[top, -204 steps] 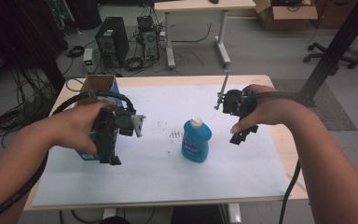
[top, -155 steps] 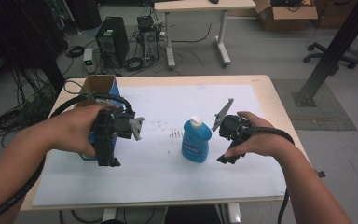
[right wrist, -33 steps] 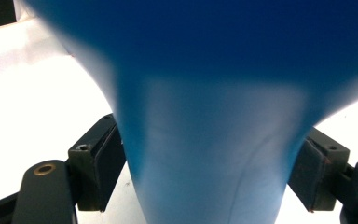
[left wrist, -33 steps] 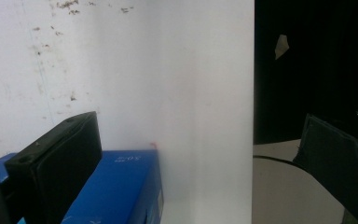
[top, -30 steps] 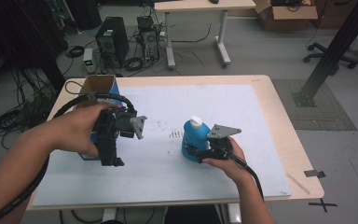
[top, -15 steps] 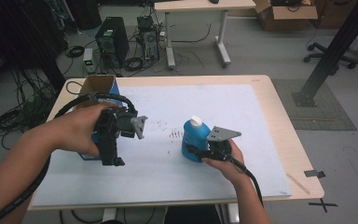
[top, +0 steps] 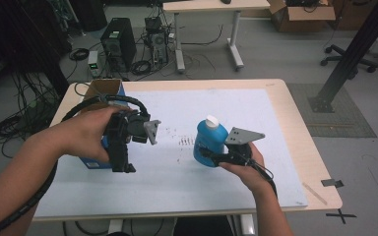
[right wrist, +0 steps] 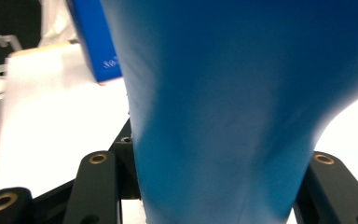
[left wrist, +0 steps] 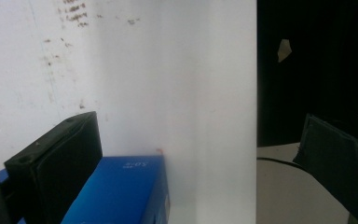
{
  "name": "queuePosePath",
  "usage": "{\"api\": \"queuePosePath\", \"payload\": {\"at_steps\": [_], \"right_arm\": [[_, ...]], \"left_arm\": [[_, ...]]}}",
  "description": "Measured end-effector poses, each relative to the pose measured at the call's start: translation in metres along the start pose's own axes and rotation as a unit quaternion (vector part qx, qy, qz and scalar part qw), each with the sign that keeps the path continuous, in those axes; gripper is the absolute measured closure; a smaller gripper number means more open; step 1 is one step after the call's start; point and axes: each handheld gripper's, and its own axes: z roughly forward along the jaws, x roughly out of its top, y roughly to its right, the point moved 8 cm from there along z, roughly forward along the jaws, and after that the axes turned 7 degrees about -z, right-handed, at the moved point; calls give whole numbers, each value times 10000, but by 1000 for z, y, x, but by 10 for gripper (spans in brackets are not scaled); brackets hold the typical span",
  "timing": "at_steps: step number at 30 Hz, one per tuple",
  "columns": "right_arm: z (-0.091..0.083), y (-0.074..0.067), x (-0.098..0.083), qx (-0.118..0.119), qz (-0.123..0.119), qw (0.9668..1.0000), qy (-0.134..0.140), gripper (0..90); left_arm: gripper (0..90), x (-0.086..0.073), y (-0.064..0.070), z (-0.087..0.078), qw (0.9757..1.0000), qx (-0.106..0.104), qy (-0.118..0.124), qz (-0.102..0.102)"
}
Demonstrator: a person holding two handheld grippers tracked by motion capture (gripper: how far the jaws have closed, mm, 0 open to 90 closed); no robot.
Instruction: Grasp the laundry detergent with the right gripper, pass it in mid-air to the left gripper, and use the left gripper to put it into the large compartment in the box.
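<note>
A blue bottle (top: 208,141) with a white cap stands upright on the white sheet (top: 187,182) near the middle of the table. My right gripper (top: 212,156) reaches in from the bottle's right, its jaws shut on the lower body. In the right gripper view the blue bottle (right wrist: 223,116) is pinched between the two black jaws of the right gripper (right wrist: 212,191). My left gripper (top: 121,164) hovers at the left over a blue box (top: 94,161), jaws wide apart and holding nothing. The left gripper (left wrist: 196,177) view looks down on the blue box's (left wrist: 121,191) corner.
The blue box has an open cardboard top (top: 104,88) and stands at the table's left edge. Pen marks (top: 184,140) dot the sheet left of the bottle. A strip of tape (top: 314,192) lies at the table's front right. Desks, a computer tower (top: 118,44) and cables stand beyond.
My right gripper came down from the back right to the bottle and closed on its lower body. Over the last second it barely shifted. The left gripper has stayed put.
</note>
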Motion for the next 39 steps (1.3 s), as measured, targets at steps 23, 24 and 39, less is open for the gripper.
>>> {"api": "queuePosePath", "payload": {"at_steps": [23,24,39], "right_arm": [[-20,-44,39,1033,-858,9906,-275,457],[-20,-44,39,1033,-858,9906,-275,457],[17,-74,39,1637,-850,9825,-254,455]], "left_arm": [[2,26,-9,-15,10000,0,9,89],[2,26,-9,-15,10000,0,9,89],[2,40,-6,-15,9998,-83,39,188]]}}
